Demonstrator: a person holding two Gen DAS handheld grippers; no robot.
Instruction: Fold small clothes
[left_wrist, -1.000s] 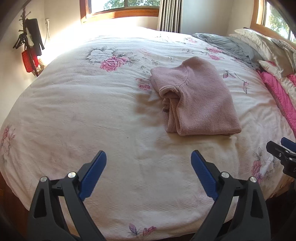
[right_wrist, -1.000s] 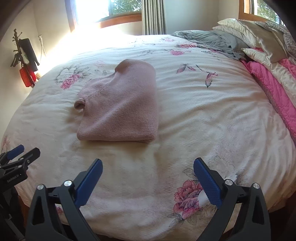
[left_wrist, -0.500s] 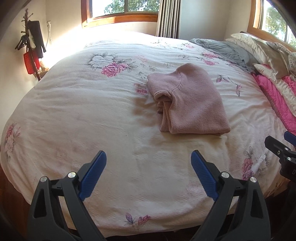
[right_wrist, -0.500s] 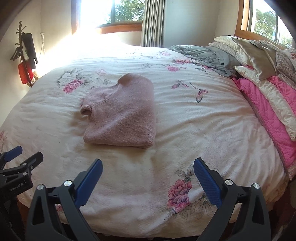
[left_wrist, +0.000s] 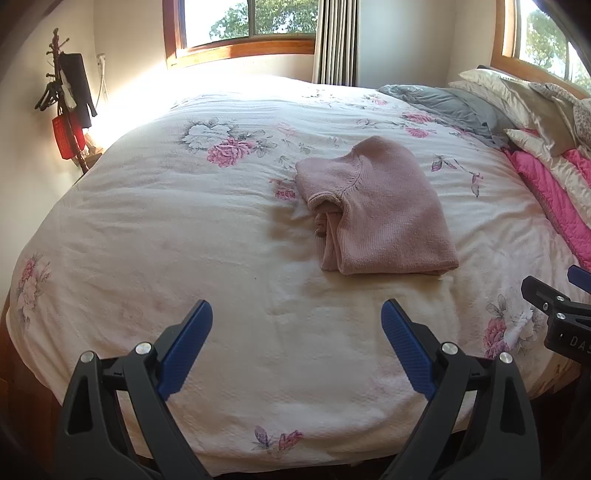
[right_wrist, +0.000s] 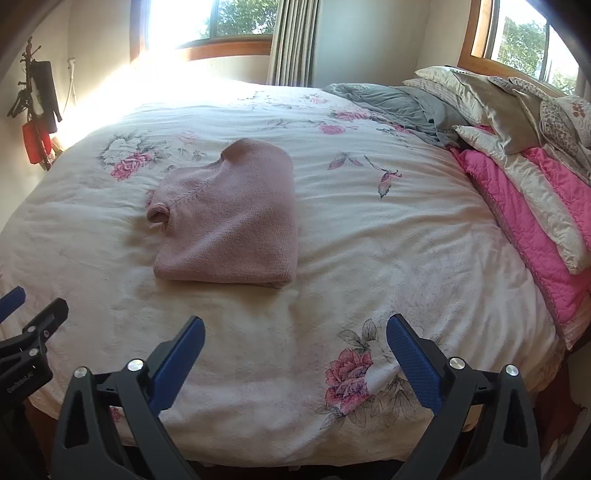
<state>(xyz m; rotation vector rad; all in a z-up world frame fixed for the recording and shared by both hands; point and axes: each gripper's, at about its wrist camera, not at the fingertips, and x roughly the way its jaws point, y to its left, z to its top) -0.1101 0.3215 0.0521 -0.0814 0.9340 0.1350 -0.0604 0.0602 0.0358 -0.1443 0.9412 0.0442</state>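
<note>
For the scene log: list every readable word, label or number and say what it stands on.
"DAS", cut off by the frame edge: on the right hand-held gripper, seen in the left wrist view.
Small white lettering on the left hand-held gripper in the right wrist view: too blurred to read.
Nothing else carries text.

Daylight only, entering through the far window (left_wrist: 251, 22) and a second window (right_wrist: 524, 40) on the right. Both are overexposed; glare washes out the far left part of the bed (left_wrist: 155, 96) and the wall beneath the sill, and detail there is lost in both views. The rest of the bed is evenly and softly lit. The sweater (left_wrist: 376, 206) casts a faint shadow on its left and near sides. Both views show strong fisheye distortion: the bed bulges, window frames bow, and the corners are vignetted black. Focus is sharp at centre; the tongs (left_wrist: 295, 354) at the lower edge are crisp, without motion blur.
</note>
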